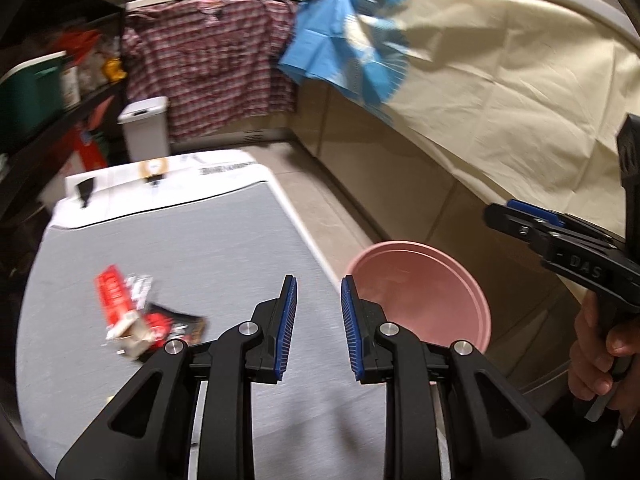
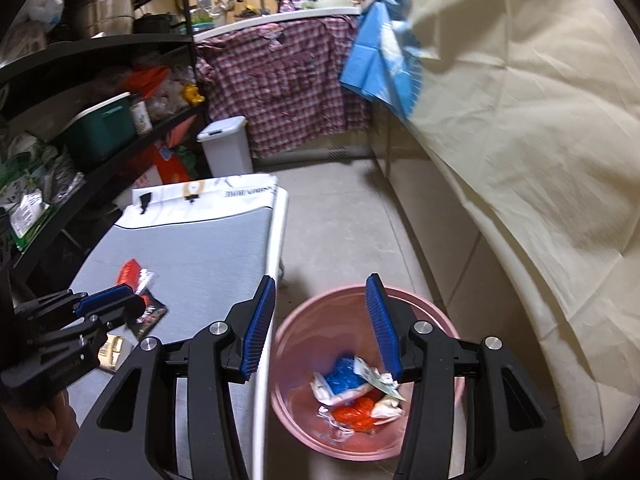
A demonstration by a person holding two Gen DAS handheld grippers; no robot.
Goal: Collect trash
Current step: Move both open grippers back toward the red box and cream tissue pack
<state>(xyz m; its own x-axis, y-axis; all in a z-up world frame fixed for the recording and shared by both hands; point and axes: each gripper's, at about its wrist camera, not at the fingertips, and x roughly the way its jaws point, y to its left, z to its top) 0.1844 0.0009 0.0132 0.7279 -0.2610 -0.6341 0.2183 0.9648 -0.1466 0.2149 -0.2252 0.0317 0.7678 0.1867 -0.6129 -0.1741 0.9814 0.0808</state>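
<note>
A cluttered storeroom, its tiled floor (image 2: 344,216) flanked by dark shelves (image 2: 100,52) and a cream sheet (image 2: 540,140). Your left gripper (image 1: 319,320) hangs over the grey table (image 1: 192,248) with its jaws apart and nothing between them. Your right gripper (image 2: 320,328) hovers above the pink bin (image 2: 436,312), jaws spread wide and empty. Crumpled wrappers (image 2: 352,396), blue, white and orange, lie at the bin's bottom. On the table, near your left gripper, red and black packets (image 1: 140,316) lie uncollected. A white lidded bin (image 2: 226,146) stands beyond the table's far end.
</note>
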